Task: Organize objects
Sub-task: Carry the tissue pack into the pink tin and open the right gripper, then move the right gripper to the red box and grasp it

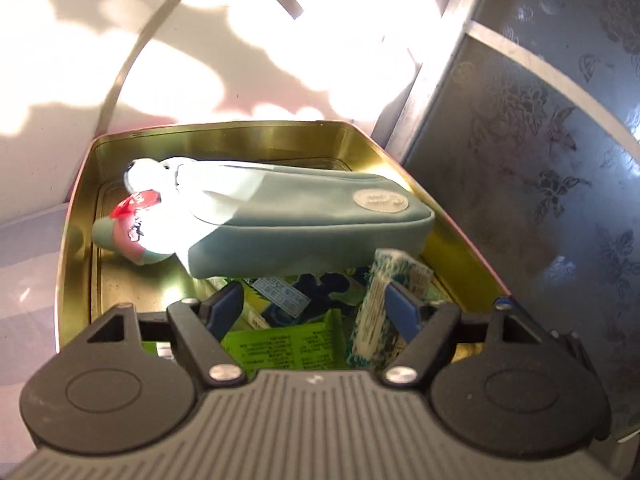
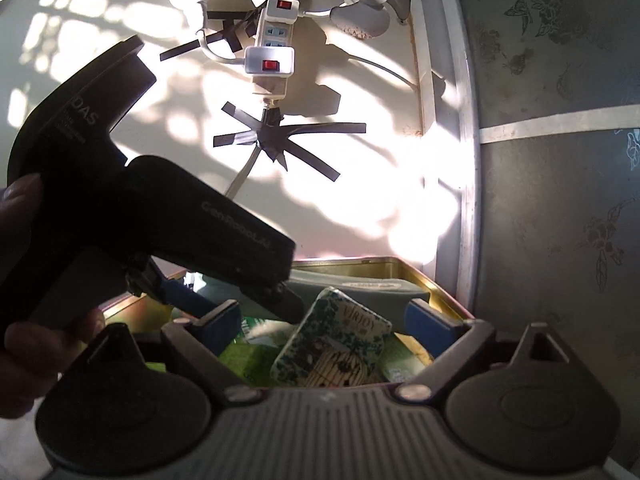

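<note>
Both grippers hover over the near end of the gold tin, and it's crowded in there! The left gripper stands open, its right finger just beside the green-patterned packet, pads not pressing. The right gripper is spread wide, that same packet loose between its fingers. The teal pouch lies across the far side. Risk: two grippers this close could collide, or tip the packet out.
</note>
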`<state>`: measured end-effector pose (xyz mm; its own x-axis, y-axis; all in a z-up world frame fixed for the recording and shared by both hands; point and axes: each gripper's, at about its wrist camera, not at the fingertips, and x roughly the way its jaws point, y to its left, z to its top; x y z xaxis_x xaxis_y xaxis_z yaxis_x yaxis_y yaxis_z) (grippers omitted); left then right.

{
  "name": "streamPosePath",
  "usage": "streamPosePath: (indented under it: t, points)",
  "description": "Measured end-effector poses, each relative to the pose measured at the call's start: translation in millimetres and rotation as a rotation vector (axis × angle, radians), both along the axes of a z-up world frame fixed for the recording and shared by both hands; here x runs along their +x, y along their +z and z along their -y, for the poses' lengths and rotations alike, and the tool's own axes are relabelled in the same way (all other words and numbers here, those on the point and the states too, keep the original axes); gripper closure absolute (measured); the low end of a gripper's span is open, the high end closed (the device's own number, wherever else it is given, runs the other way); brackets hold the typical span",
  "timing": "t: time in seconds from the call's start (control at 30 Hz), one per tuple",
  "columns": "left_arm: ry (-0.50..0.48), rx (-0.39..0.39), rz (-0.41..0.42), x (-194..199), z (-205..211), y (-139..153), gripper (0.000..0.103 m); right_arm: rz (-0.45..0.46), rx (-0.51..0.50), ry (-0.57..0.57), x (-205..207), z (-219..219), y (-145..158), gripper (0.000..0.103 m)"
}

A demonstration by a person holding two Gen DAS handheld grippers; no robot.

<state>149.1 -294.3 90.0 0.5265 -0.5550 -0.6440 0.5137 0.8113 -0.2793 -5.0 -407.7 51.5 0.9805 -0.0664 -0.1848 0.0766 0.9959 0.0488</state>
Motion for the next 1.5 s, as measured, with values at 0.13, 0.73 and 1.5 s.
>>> streamPosePath:
  t: [0.13, 0.73, 1.5]
  points:
    - [-0.014, -0.032, 0.087, -38.3, -41.2, 24.7, 0.024, 0.039, 0.075, 0.009, -22.8, 3.4, 7.6, 0.012]
    - [0.337, 0.242, 0.086, -114.0, -251.9, -72.4, 0.023, -0.256, 0.204, 0.386, -69.3, -115.5, -11.8, 0.034]
    - [0.977, -0.210, 0.108, -108.2, -465.2, -65.0, 0.022, -0.483, -0.140, 0.564, 213.6, -478.2, 2.8, 0.009]
